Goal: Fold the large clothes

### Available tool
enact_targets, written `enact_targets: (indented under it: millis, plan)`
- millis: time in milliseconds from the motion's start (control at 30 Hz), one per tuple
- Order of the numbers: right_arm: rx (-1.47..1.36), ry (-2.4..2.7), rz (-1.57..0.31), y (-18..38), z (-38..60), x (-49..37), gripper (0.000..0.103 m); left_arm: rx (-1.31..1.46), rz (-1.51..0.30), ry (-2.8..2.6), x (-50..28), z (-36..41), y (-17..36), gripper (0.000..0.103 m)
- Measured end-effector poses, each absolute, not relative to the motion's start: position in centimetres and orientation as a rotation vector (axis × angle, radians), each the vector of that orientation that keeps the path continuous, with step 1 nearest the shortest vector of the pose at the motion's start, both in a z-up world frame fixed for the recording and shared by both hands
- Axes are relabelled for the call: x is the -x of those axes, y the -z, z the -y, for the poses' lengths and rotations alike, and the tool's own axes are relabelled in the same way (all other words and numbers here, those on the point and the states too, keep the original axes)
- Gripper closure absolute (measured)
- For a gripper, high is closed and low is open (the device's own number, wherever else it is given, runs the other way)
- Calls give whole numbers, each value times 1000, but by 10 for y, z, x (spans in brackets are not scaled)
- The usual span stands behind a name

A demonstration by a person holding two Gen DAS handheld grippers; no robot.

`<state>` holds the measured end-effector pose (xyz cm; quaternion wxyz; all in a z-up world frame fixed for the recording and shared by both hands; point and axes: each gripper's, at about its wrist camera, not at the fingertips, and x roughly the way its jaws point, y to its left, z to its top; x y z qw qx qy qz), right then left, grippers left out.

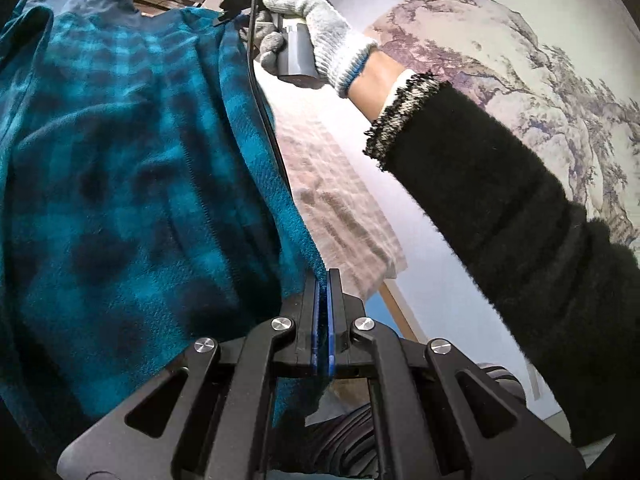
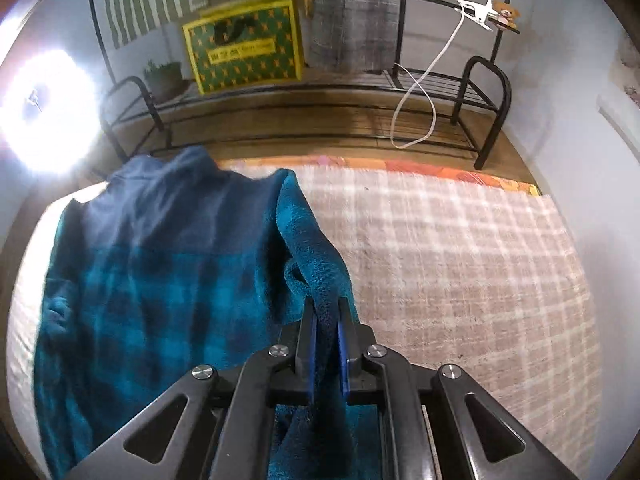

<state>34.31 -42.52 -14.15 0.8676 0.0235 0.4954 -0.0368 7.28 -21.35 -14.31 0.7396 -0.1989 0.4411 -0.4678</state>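
Two tongs have hold of one garment: a big teal-and-navy checked fleece top [image 2: 160, 280] spread across the left half of your bed [image 2: 460, 260], which carries a pale pink-and-white checked cover. The fleece has a plain navy yoke and collar at the far end and fuzzy checked fabric below; its surface lies in soft ripples, not flat. Its right-hand edge is lifted off the cover in a raised fold, running between your two grips.

Right of the fleece, the cover lies bare all the way to the bed's far edge and to the wall on the right, so you have open room on that side. On the left, the fleece reaches close to the bed's edge. Beyond the far edge stands a black metal rack [image 2: 480, 92] with a yellow-and-green box [image 2: 244, 56] on it.

Your right tongs [image 2: 328, 320] are clamped on the lifted edge near its upper part, fabric bunched between the blue pads. Your left tongs [image 1: 322, 292] are pressed together on the same edge lower down. Your gloved right hand [image 1: 316, 36] shows in the left wrist view, holding its grey handle.
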Motion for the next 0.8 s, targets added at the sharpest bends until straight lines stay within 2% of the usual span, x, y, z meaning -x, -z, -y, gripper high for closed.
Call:
enact_targets:
  millis: [167, 333, 367, 400, 433, 467, 567, 633, 667, 800]
  plan:
    - [66, 161, -1072, 153, 414, -358, 91, 437, -956, 1033, -67, 207, 138, 103]
    - [-22, 133, -1043, 155, 422, -359, 96, 412, -955, 1027, -63, 207, 137, 103]
    - [-24, 113, -1038, 154, 419, -359, 87, 418, -958, 1026, -64, 207, 138, 103]
    - [-25, 98, -1045, 155, 417, -360, 66, 422, -963, 1023, -65, 209, 138, 103]
    - [-21, 83, -1049, 156, 413, -361, 62, 427, -967, 1022, -67, 210, 138, 103]
    - [0, 82, -1048, 157, 409, -363, 63, 429, -969, 1022, -68, 210, 139, 103]
    - [57, 94, -1071, 169, 400, -372, 74, 424, -966, 1023, -68, 211, 139, 103]
    - [56, 88, -1083, 179, 399, -376, 95, 424, -967, 1020, -68, 211, 140, 103]
    - [61, 101, -1083, 182, 399, -376, 100, 425, -969, 1017, -69, 210, 140, 103]
    - [-76, 121, -1002, 169, 422, -369, 101, 436, -976, 1014, -70, 209, 141, 103]
